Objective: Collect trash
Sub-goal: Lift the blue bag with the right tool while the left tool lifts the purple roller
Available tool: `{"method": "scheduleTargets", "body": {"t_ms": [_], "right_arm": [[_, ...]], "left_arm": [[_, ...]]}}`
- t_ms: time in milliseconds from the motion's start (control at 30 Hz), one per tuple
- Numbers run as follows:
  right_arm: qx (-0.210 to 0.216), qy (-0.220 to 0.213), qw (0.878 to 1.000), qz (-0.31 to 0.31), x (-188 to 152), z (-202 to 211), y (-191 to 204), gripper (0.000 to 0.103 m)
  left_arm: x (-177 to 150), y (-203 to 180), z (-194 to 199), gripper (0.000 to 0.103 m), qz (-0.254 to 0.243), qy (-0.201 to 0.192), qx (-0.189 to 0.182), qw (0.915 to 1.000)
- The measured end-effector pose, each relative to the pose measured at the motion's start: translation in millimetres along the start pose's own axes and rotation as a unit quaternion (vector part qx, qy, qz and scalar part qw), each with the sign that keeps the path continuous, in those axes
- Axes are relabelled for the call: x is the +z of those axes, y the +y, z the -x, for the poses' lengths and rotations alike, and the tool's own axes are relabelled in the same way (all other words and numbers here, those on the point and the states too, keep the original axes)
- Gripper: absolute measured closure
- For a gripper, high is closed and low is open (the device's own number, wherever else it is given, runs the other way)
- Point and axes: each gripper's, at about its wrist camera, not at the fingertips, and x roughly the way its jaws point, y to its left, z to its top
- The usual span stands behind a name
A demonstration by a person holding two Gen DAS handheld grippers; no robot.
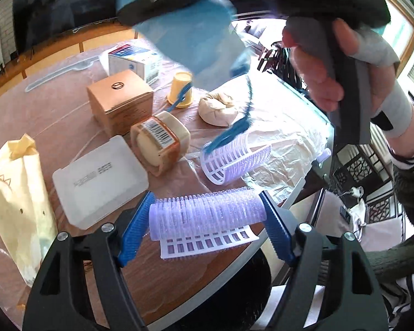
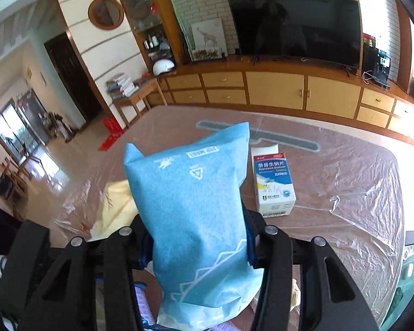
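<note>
Between the left hand-held gripper [image 1: 207, 215] jaws, a hair roller [image 1: 204, 211]

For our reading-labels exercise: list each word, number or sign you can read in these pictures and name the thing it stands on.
"萘普生钠片", "Naproxen Sodium": white and blue medicine box.
"220": same box; its smaller print is blurred.
Triangle sign: blue pouch; its boxed white words are unreadable.
Ring emblem: brown carton, no readable words.
Barcode: tan jar, digits too small.
Embossed lines: white plastic case, unreadable.
</note>
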Motion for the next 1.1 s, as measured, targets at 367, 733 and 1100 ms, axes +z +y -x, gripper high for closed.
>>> {"method": "scheduleTargets", "body": {"t_ms": [367, 733, 1100], "right_arm": [[-0.001, -0.018, 0.999, -0.036, -27, 41, -2, 0.055], [-0.026, -0.012, 0.998, -0.062, -83, 67, 21, 0.055], [-0.110, -0.004, 0.989, -0.094, -149, 83, 61, 0.055]], "left_arm": [[-5, 13, 30, 0.026, 0.053, -0.051, 0.008, 0.9972], [-15, 2, 59, 0.026, 0.077, -0.086, 0.051, 0.9921], [-45, -15, 62, 0.026, 0.109, -0.076, 0.134, 0.9820]]}}
